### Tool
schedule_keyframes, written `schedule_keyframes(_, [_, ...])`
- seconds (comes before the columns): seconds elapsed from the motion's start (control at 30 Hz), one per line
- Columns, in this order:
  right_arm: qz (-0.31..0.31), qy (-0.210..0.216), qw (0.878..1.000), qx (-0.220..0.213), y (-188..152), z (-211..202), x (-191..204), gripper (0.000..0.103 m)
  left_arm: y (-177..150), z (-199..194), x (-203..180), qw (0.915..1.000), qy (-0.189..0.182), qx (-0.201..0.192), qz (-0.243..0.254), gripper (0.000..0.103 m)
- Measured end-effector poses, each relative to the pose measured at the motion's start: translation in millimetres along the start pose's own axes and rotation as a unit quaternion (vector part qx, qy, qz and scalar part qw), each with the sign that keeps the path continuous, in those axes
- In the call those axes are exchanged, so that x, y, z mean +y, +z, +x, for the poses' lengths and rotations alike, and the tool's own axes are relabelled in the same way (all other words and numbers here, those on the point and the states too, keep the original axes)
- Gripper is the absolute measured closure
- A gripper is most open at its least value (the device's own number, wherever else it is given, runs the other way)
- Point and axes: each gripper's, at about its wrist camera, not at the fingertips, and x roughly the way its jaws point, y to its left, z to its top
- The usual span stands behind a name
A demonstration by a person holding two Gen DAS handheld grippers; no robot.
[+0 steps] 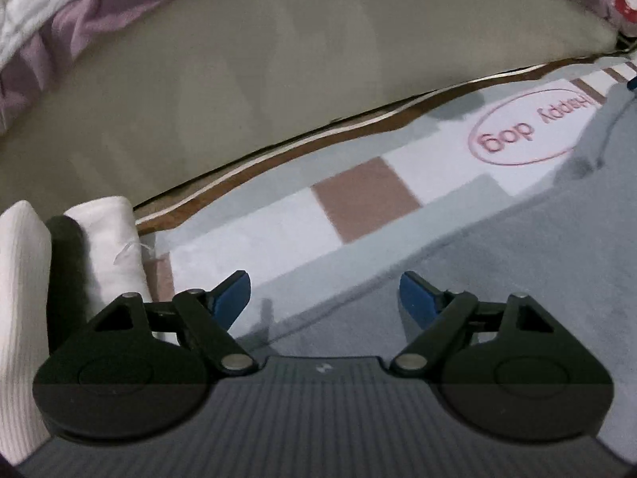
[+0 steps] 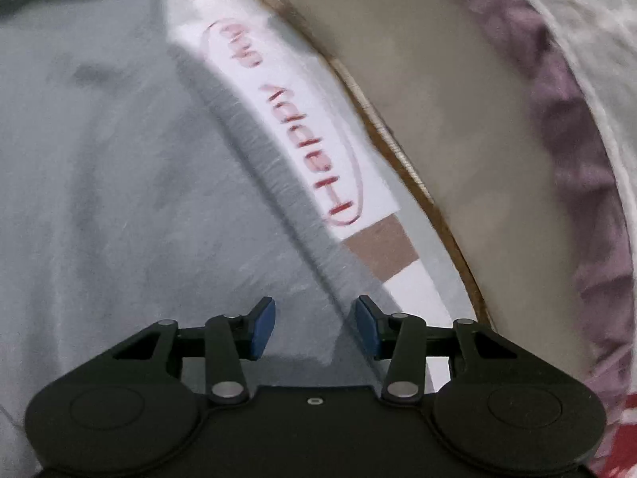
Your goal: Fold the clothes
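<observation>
1. A grey garment [image 2: 99, 159] lies spread on a patchwork mat [image 1: 358, 203], its edge running between both grippers.
2. The left gripper [image 1: 324, 298] and right gripper [image 2: 314, 326] hover, fingers parted, grasping nothing.
3. It looks soft, light and limp; pinching that near edge [image 2: 278, 183] seems best.

Looks like home bedroom to me; I see patchwork mat [image 1: 358, 203] with "Happy dog" print [image 1: 529, 127] spread on beige floor [image 1: 239, 91]; frilled purple-and-white bedding [image 2: 573, 127] hangs along floor edge; folded white clothes [image 1: 107, 239] stacked beside mat; grey garment [image 2: 99, 167] lies across it.
</observation>
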Motion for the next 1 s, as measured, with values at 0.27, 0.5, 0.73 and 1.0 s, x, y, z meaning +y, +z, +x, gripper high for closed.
schedule_keyframes(0.27, [0.067,0.011,0.996,0.055,-0.3,30.6,-15.1,0.026,-18.4,26.7,32.1,0.9944,-0.021,0.058,-0.086,0.0])
schedule_keyframes(0.5, [0.28,0.02,0.96,-0.009,-39.3,29.6,-31.1,0.036,-38.2,19.3,22.0,0.9921,-0.011,0.016,-0.124,0.0])
schedule_keyframes(0.73, [0.28,-0.018,0.956,-0.087,-55.8,7.8,6.2,0.099,-21.0,-0.4,-9.8,0.9988,-0.002,0.031,-0.037,0.103])
schedule_keyframes(1.0, [0.333,-0.08,0.921,-0.185,-42.5,-33.1,-12.9,0.1,12.8,-48.0,-22.6,0.9969,0.074,-0.024,-0.016,0.103])
